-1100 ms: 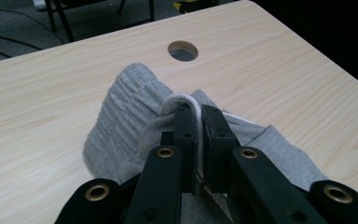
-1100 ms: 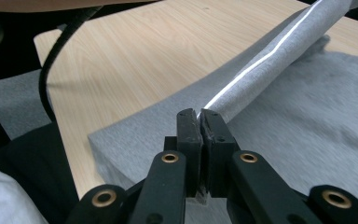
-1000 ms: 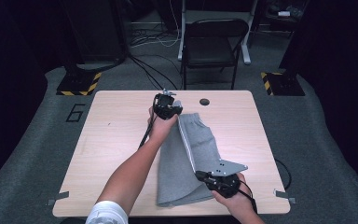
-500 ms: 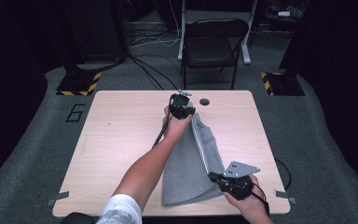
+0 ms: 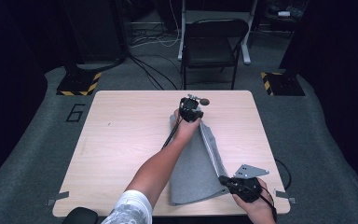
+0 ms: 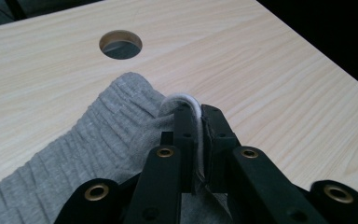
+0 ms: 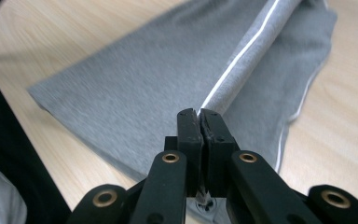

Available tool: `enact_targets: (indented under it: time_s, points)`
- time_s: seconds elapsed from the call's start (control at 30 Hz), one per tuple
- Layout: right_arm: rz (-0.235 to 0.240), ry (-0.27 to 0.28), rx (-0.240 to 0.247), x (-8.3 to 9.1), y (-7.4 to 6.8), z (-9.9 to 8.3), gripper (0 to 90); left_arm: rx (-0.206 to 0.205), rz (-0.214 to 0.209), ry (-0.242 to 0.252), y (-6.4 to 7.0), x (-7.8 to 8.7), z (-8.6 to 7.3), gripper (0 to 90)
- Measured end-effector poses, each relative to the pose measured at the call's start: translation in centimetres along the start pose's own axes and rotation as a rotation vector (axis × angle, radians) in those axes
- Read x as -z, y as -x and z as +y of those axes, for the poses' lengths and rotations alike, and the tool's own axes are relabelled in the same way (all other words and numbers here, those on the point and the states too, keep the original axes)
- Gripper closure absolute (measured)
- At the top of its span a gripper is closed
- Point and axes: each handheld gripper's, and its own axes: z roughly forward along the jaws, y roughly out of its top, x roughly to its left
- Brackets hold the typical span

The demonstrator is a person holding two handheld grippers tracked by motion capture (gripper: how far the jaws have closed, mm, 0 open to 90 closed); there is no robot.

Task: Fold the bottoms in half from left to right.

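**Ana:** Fingers (image 6: pixel 186 135) of the left gripper (image 5: pixel 189 111) are pinching the ribbed waistband of the grey shorts (image 5: pixel 193 172), with a loop of white drawstring (image 6: pixel 182 100) poking up between them. Just beyond their tips I am seeing the round cable hole (image 6: pixel 120 44) in the table (image 5: pixel 121 140).

**Ben:** And the right gripper (image 5: pixel 243 185)? Its fingers (image 7: pixel 189 135) are pressing together on the folded side edge of the shorts, right where the white side stripe (image 7: pixel 237 60) is running away from the tips.

**Ana:** So the garment is lying flat on the table, stretching between the two pairs of fingers, the waistband at the far end and the hem by the near edge. One side is doubling over along the stripe.

**Ben:** I am reading this as the middle of a lengthwise fold: both ends of one side are being held and carried across the cloth.

**Ana:** Agreed. The next move is probably calling for both grippers to travel together, keeping the edge taut, so the folded side is landing square on the lower layer.

**Ben:** Then both pairs of fingers should be spreading only once the cloth is resting flat, or the drawstring may be dragging the waistband askew.
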Motion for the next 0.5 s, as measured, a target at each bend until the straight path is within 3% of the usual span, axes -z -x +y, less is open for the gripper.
enact_targets:
  time_s: [0.13, 0.3, 0.5]
  points:
    - [-0.023, -0.036, -0.018, -0.7, 0.4, -0.7, 87.0, 0.01, -0.008, -0.02, 0.0, -1.0, -0.2, 85.2]
    - [-0.039, -0.047, -0.006, -0.7, 0.6, -1.1, 87.0, 0.005, -0.01, -0.039, 0.2, -2.1, -0.5, 85.1]
    - [-0.045, -0.068, -0.067, -1.0, 1.4, -2.1, 87.0, -0.008, -0.004, -0.061, 0.4, -2.9, -0.8, 85.1]
